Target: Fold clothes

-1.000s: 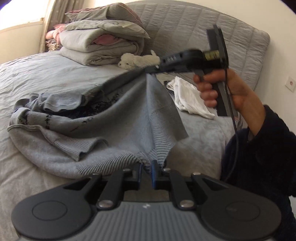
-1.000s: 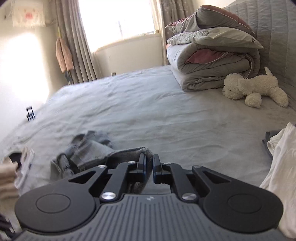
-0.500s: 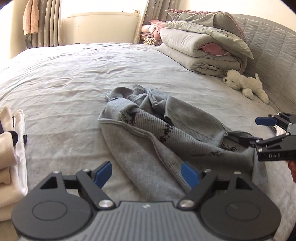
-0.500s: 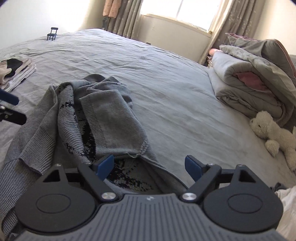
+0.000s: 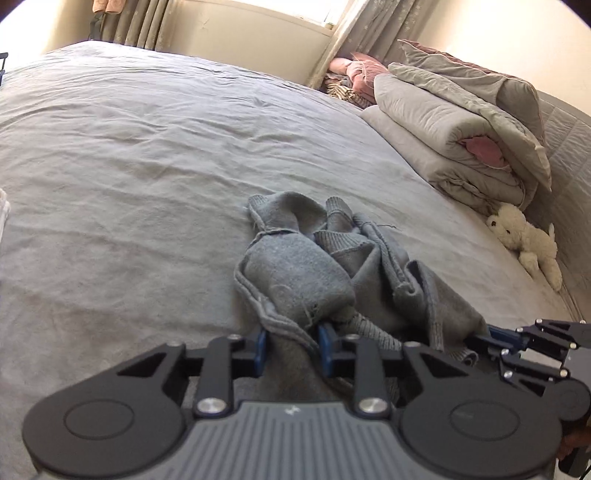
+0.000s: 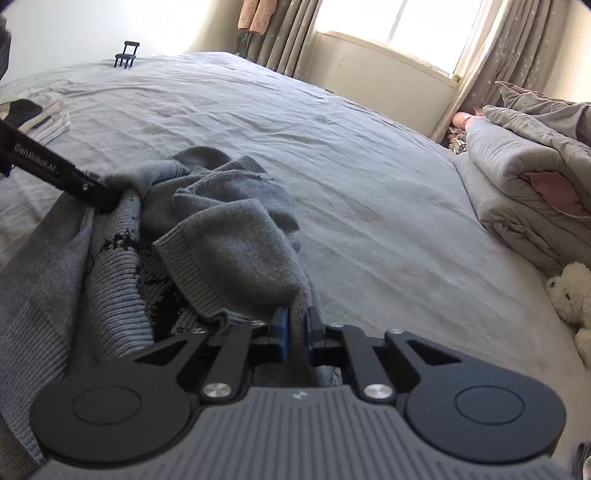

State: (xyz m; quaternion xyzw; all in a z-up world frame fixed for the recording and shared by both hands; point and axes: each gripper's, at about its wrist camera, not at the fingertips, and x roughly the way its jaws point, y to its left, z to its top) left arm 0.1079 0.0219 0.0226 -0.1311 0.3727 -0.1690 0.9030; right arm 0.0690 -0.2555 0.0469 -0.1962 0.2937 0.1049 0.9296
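Observation:
A grey knit sweater (image 5: 306, 266) with a black pattern lies crumpled on the grey bed; it also shows in the right wrist view (image 6: 221, 236). My left gripper (image 5: 291, 341) is shut on a bunched edge of the sweater at its near side. My right gripper (image 6: 295, 326) is shut on another edge of the sweater. In the left wrist view the right gripper (image 5: 480, 339) shows at the lower right, its tips in the fabric. In the right wrist view the left gripper (image 6: 99, 197) shows at the left, biting the sweater.
The grey bed sheet (image 5: 147, 155) stretches wide beyond the sweater. Folded duvets and pillows (image 5: 461, 136) are stacked at the headboard, with a white plush toy (image 5: 524, 236) beside them. Folded light clothes (image 6: 40, 114) lie at the far left. A window with curtains (image 6: 399, 33) is behind.
Both grippers were open over the sweater half a second ago. They have since moved down and closed on its near edges.

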